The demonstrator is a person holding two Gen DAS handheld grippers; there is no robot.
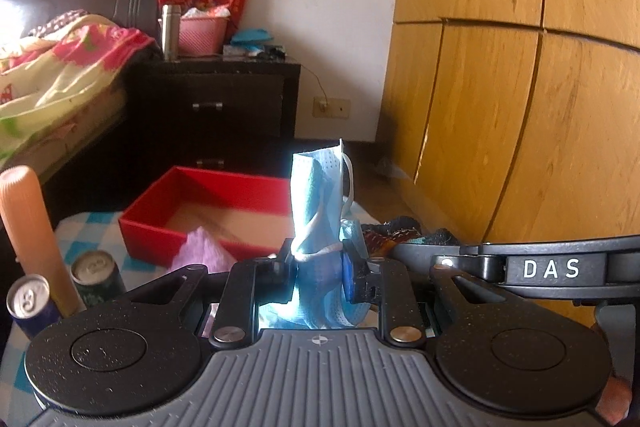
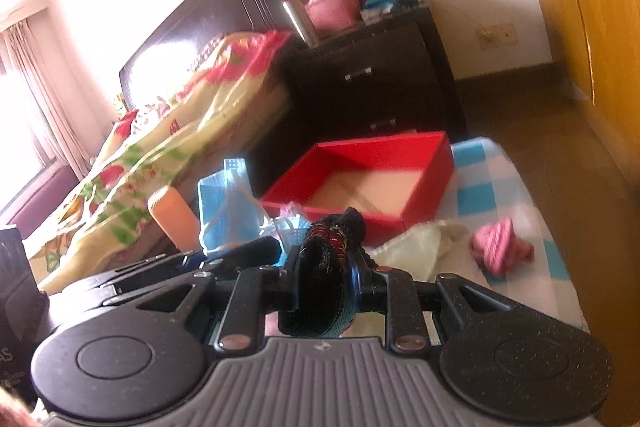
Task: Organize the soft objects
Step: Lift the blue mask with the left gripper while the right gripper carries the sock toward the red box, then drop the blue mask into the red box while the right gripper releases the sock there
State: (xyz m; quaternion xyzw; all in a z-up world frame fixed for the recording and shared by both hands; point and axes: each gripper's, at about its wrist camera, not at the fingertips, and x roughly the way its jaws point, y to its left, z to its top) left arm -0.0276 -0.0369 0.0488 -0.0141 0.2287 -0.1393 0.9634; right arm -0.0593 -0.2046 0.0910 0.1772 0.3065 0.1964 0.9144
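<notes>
Face mask: the left tongs [image 1: 320, 267] are pinching a folded blue face mask [image 1: 318, 199] near its lower part, so it is standing up between the fingers, held above the near side of the desk [image 1: 80, 227] with the red box [image 1: 160, 227] just beyond it.
Dark bundle: the right tongs [image 2: 326, 275] are pressing on a dark knitted bundle [image 2: 324, 267] with red threads, also raised, short of the box's near wall.
Step in hand: both soft things are looking lifted and on their way to the box, as I judge it.
Next move: each is needing to go forward over the near wall, then the fingers spreading to drop it inside.
Already in the box: a lilac cloth [image 1: 204, 247] is lying against the near wall.
Waiting: a cream cloth [image 2: 424, 247] and a pink knit [image 2: 500, 247] are lying toward the desk's right edge.
Edges: the box is sitting at the far edge; cans [image 1: 98, 277] and an orange tube [image 1: 30, 227] are crowding the left edge.
Room: open above the box; the two tongs are close together.
</notes>
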